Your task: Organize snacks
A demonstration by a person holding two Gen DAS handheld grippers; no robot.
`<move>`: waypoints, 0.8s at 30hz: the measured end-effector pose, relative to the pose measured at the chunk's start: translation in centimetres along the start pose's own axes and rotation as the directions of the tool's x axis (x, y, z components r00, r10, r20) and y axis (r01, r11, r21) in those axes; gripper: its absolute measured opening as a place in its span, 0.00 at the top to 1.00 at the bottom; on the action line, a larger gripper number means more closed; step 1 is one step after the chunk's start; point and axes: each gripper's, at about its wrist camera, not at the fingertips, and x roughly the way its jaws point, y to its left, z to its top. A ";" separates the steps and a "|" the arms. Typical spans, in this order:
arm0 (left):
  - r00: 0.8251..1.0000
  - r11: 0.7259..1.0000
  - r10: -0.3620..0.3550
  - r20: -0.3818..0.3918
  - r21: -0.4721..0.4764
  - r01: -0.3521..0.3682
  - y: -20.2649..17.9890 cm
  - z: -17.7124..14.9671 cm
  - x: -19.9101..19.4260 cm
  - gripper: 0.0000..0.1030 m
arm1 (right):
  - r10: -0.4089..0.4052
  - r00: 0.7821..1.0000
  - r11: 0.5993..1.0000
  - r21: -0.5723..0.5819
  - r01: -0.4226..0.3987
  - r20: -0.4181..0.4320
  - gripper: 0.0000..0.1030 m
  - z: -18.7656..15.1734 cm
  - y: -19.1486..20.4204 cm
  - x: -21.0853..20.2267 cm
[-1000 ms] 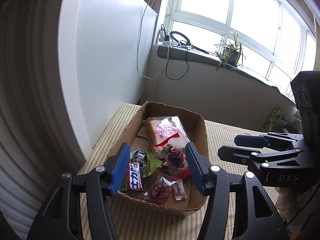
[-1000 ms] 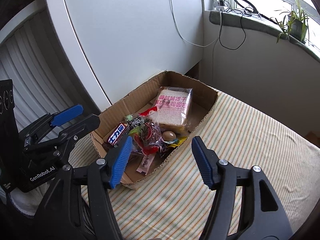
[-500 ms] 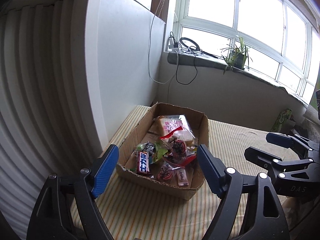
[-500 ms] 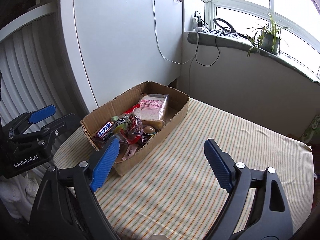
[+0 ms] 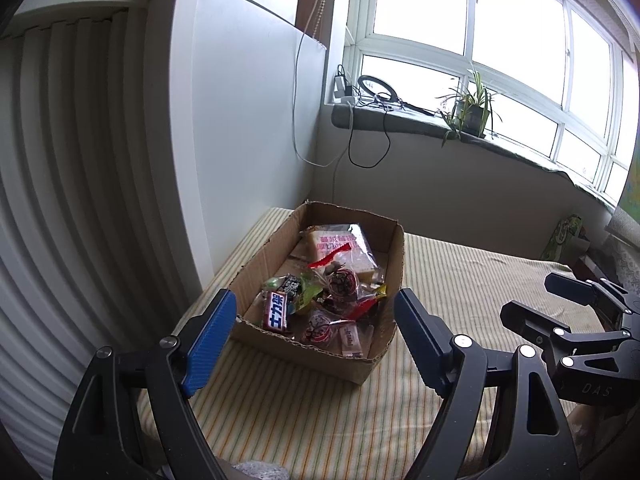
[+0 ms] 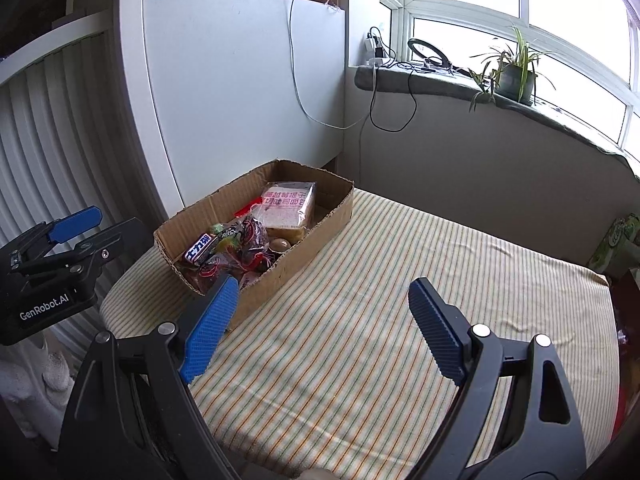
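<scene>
A shallow cardboard box (image 5: 390,264) (image 6: 320,222) sits at the table's far left corner by the wall. It holds a bagged bread loaf (image 5: 344,248) (image 6: 290,202), a Snickers bar (image 5: 277,312) (image 6: 198,247), red-wrapped sweets (image 5: 342,282), a green packet (image 5: 308,294) and a brown egg (image 6: 279,245). My left gripper (image 5: 314,338) is open and empty, held back in front of the box. My right gripper (image 6: 320,330) is open and empty over the striped cloth, right of the box. Each gripper shows in the other's view, the right one (image 5: 560,308) and the left one (image 6: 86,228).
The table carries a striped cloth (image 6: 420,300). A white cabinet panel (image 6: 240,92) stands behind the box. A window sill holds a potted plant (image 6: 514,74), a ring light and cables. A green packet (image 5: 562,232) lies at the table's far right edge.
Both grippers have pulled back and up from the box, so it looks smaller and farther. Both stay open and empty.
</scene>
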 end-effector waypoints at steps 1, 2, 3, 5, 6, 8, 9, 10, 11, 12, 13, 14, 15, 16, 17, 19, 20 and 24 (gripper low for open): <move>1.000 1.000 0.000 0.001 0.002 0.000 -0.1 0.0 0.0 0.21 | 0.000 1.000 1.000 0.003 0.000 -0.002 0.13 0.0 -0.1 0.0; 1.000 1.000 -0.001 -0.001 0.003 0.001 -0.1 0.0 0.0 0.21 | 0.000 1.000 1.000 0.006 0.000 -0.003 0.13 -0.1 -0.1 0.0; 1.000 1.000 -0.002 -0.002 0.002 0.002 -0.2 0.0 0.0 0.21 | 0.001 1.000 1.000 0.008 -0.001 -0.005 0.13 -0.1 -0.2 0.1; 1.000 1.000 0.000 -0.005 -0.001 0.000 -0.2 0.0 0.0 0.21 | 0.000 1.000 1.000 0.008 0.000 -0.007 0.13 -0.2 -0.2 0.1; 1.000 1.000 -0.001 -0.007 -0.001 0.001 -0.2 0.0 0.0 0.21 | 0.000 1.000 1.000 0.007 0.000 -0.007 0.13 -0.2 -0.3 0.1; 1.000 1.000 -0.001 -0.008 0.000 0.001 -0.3 0.0 0.0 0.21 | 0.001 1.000 1.000 0.007 -0.001 -0.007 0.13 -0.3 -0.2 0.1; 1.000 1.000 0.000 -0.007 0.000 0.000 -0.3 0.0 0.0 0.21 | 0.000 1.000 1.000 0.008 0.000 -0.006 0.13 -0.3 -0.2 0.1; 1.000 1.000 0.000 -0.007 0.001 0.000 -0.3 0.0 0.0 0.21 | 0.002 1.000 1.000 0.008 -0.002 -0.006 0.13 -0.3 -0.2 0.1; 1.000 1.000 0.001 -0.007 0.001 -0.001 -0.4 0.0 0.0 0.21 | 0.004 1.000 1.000 0.010 -0.004 -0.006 0.13 -0.3 -0.3 0.1; 1.000 1.000 0.001 -0.006 0.001 -0.001 -0.4 0.0 -0.1 0.21 | 0.005 1.000 1.000 0.010 -0.005 -0.006 0.13 -0.3 -0.3 0.2; 1.000 1.000 0.001 -0.005 0.002 -0.001 -0.4 0.0 -0.1 0.21 | 0.006 1.000 1.000 0.012 -0.006 -0.005 0.13 -0.3 -0.3 0.1; 1.000 1.000 0.000 -0.005 0.003 0.000 -0.5 0.0 -0.1 0.21 | 0.006 1.000 1.000 0.013 -0.006 -0.004 0.13 -0.3 -0.3 0.1; 1.000 1.000 0.001 -0.006 0.005 -0.001 -0.5 0.0 -0.1 0.21 | 0.006 1.000 1.000 0.013 -0.006 -0.004 0.13 -0.3 -0.3 0.1; 1.000 1.000 0.000 -0.007 0.005 0.000 -0.5 0.0 -0.1 0.21 | 0.007 1.000 1.000 0.013 -0.007 -0.003 0.13 -0.3 -0.2 0.1; 1.000 1.000 -0.001 -0.008 0.005 0.001 -0.5 -0.1 -0.2 0.21 | 0.009 1.000 1.000 0.013 -0.009 -0.004 0.13 -0.3 -0.3 0.1; 1.000 1.000 -0.001 -0.008 0.004 0.001 -0.5 -0.1 -0.2 0.21 | 0.010 1.000 1.000 0.011 -0.010 -0.004 0.13 -0.3 -0.3 0.2; 1.000 1.000 -0.001 -0.008 0.003 0.001 -0.5 -0.1 -0.2 0.21 | 0.010 1.000 1.000 0.011 -0.010 -0.005 0.13 -0.3 -0.2 0.2; 1.000 1.000 -0.001 -0.007 0.005 0.002 -0.6 -0.1 -0.3 0.21 | 0.012 1.000 1.000 0.014 -0.012 -0.007 0.13 -0.5 -0.2 0.1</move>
